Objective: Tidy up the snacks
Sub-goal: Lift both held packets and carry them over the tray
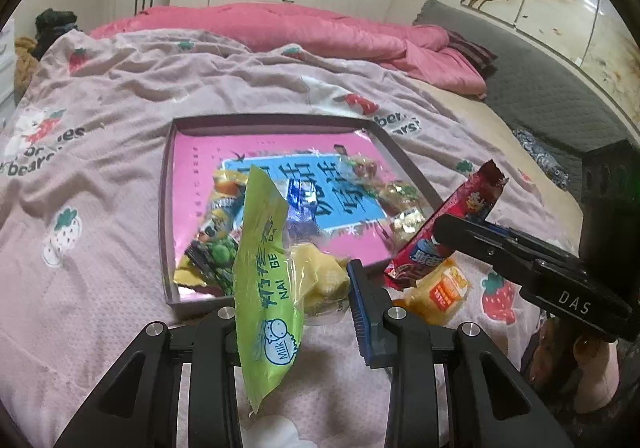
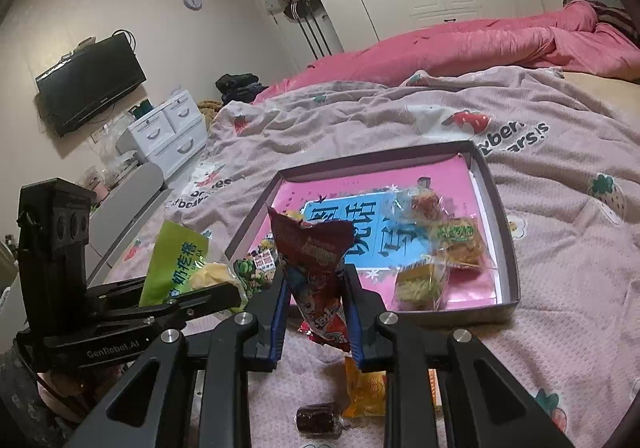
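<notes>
Evidently both tongs carry a snack toward the box [image 2: 496, 204] just ahead: the left tongs [image 1: 296, 312] clamp a green milk packet [image 1: 264, 268], the right tongs [image 2: 316, 312] pinch a red wrapper [image 2: 316, 272], while an orange packet [image 2: 366, 392] lies on the bed below them.
</notes>
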Available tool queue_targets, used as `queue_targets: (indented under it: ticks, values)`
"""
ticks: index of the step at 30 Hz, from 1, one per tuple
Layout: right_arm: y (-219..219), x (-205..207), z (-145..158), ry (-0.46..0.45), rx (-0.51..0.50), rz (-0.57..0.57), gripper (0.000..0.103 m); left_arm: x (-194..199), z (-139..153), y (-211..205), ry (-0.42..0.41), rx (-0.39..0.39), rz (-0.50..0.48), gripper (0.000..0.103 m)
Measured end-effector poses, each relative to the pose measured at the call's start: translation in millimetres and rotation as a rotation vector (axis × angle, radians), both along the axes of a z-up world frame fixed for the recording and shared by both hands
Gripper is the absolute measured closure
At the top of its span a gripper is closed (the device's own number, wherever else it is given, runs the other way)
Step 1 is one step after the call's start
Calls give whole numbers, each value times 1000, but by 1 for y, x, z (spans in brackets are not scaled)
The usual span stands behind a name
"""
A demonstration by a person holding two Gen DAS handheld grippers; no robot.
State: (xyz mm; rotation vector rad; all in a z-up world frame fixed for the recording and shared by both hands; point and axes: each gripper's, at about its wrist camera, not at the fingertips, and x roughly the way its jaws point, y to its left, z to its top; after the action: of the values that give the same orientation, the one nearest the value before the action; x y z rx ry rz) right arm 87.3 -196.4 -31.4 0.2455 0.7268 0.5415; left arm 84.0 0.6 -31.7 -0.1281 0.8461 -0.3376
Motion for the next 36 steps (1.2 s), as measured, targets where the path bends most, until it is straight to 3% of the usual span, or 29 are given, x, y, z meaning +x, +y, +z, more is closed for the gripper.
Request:
queue_targets:
  ticks: [15, 36]
  values:
    - [-5, 11, 11, -40, -7, -50, 77, 14, 5, 6, -26, 5, 36, 67]
    - [6, 33, 10, -28, 10, -65, 77, 46, -26, 2, 27, 19, 58, 67]
